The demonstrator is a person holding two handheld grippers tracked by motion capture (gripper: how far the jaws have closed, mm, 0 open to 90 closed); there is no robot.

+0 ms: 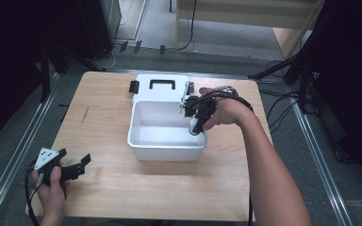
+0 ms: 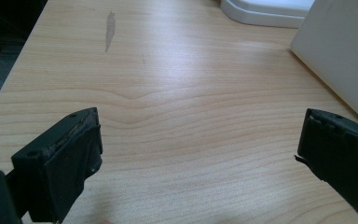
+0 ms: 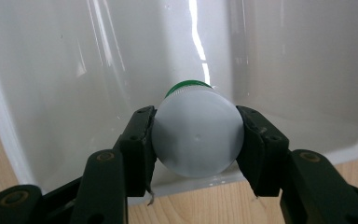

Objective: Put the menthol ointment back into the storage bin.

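A white plastic box stands in the middle of the wooden table, its lid with a black handle lying open behind it. My right gripper points down into the box's right side, shut on a small white bottle with a green cap; the pads press its two sides. The box's glossy inner wall lies under and around the bottle. My left gripper rests low over the table at the front left, its jaws wide apart with bare wood between them.
The box's white side stands close on the right in the left gripper view. A dark streak marks the wood at the table's left. Metal rails run along both sides of the table, cables lie on the floor to the right.
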